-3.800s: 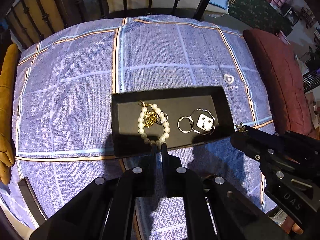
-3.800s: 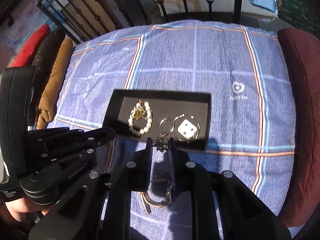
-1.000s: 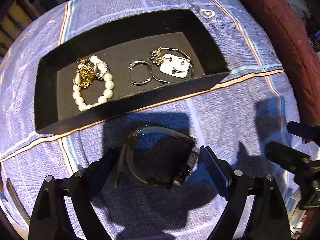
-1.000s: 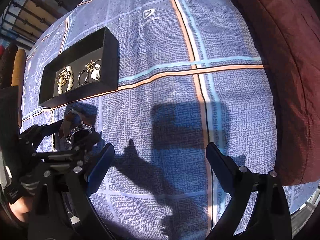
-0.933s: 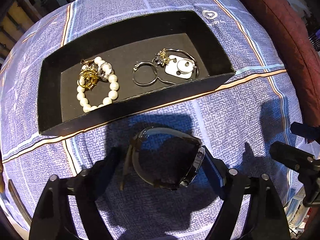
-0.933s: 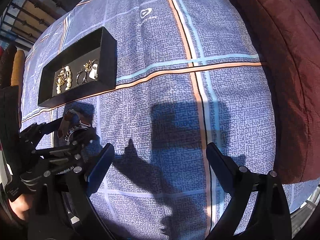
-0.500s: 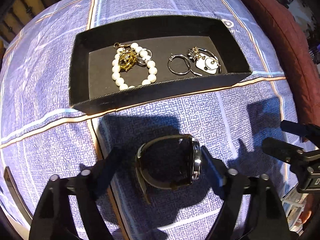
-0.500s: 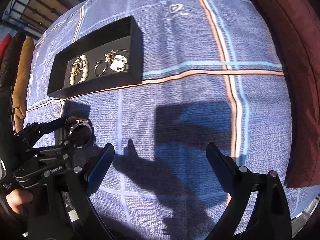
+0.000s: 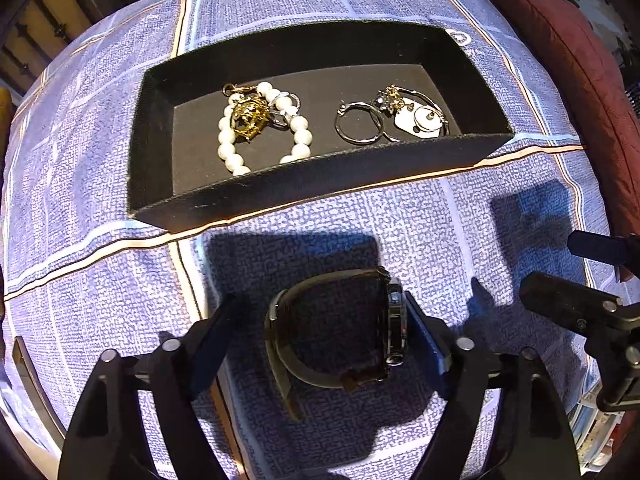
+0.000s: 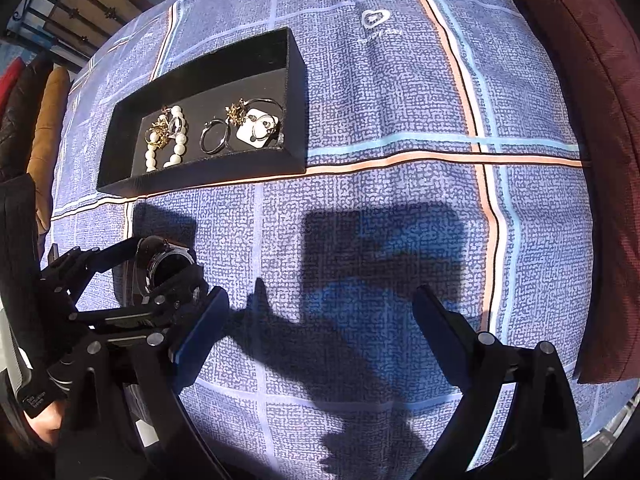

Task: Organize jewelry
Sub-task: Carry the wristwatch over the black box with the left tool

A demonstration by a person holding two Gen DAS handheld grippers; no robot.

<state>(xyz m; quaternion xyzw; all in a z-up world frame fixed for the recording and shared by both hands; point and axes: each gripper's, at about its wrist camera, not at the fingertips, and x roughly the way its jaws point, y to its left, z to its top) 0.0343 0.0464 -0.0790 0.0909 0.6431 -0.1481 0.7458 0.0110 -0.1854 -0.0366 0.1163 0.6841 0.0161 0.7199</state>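
- wristwatch (image 9: pixel 340 332): lay on the blue checked bedcover (image 9: pixel 460 216), just in front of the tray's near wall, standing on edge with its strap closed into a loop and the case to the right.
- left gripper (image 9: pixel 320 328): pointed down over the watch, which sat between the jaws; jaws had just been closing. the right finger (image 9: pixel 424 336) looked to be at the case, the left finger (image 9: pixel 212 332) stood clear of the strap, so no pinch yet.
- right gripper (image 10: pixel 320 320): spread wide, empty, over bare cover well to the side of the watch.
- tray (image 9: pixel 152 120): black, shallow, lined; already held a pearl bracelet (image 9: pixel 264 128) with a gold charm, a plain hoop (image 9: pixel 358 124) and a white earring card (image 9: pixel 420 120). bare floor remained at its left end.
- handling, judged: the metal case would be the heavy, hard, rather slippery end; the strap looked soft and likely to give under squeeze. best hold would be across the loop, one pad on the case, one on the strap opposite.
- risk, judged: the loop could collapse or swing when lifted; the glass wants a gentle set-down.
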